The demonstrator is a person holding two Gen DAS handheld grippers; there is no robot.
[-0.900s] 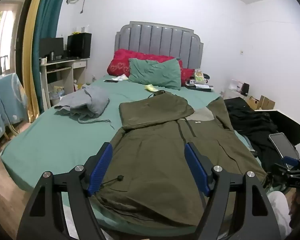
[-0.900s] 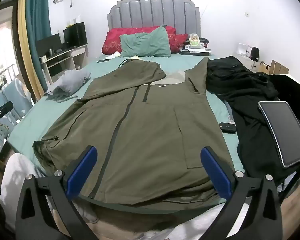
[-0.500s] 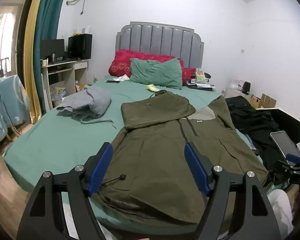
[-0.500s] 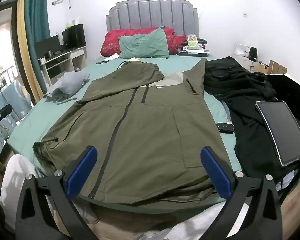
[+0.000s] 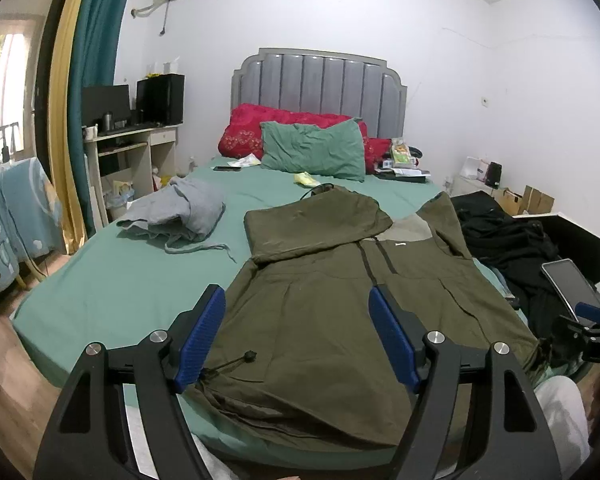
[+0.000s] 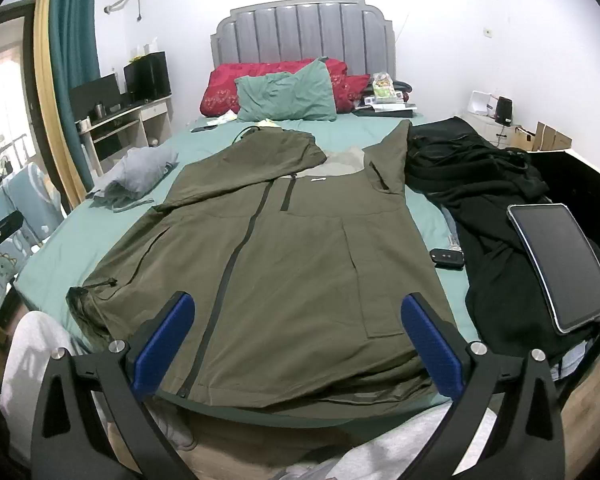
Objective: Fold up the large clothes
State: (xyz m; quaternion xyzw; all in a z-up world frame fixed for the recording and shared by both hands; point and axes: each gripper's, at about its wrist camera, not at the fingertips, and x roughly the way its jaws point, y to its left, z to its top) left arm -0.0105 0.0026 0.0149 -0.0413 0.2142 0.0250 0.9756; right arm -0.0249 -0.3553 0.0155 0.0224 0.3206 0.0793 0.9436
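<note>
An olive-green hooded jacket [image 5: 340, 304] lies spread front-up on the green bed sheet [image 5: 112, 280], hem toward me, both sleeves folded in over the chest. It also shows in the right wrist view [image 6: 284, 248], with its black zipper running up the middle. My left gripper [image 5: 298, 328] is open and empty above the hem's left part, near the drawcord toggle [image 5: 250, 356]. My right gripper [image 6: 298, 336] is open and empty above the hem's middle. The right gripper's tip shows at the left wrist view's right edge [image 5: 592, 314].
A crumpled grey garment [image 5: 184, 214] lies on the bed's left side. Black clothes [image 6: 476, 184], a tablet [image 6: 560, 264] and a car key [image 6: 446, 258] lie to the jacket's right. Pillows [image 6: 288, 92] sit at the headboard. A desk [image 5: 128, 152] stands left.
Both grippers have drawn back and lifted slightly from the bed; the view has widened a little. The jacket has not moved, and both grippers stay open.
</note>
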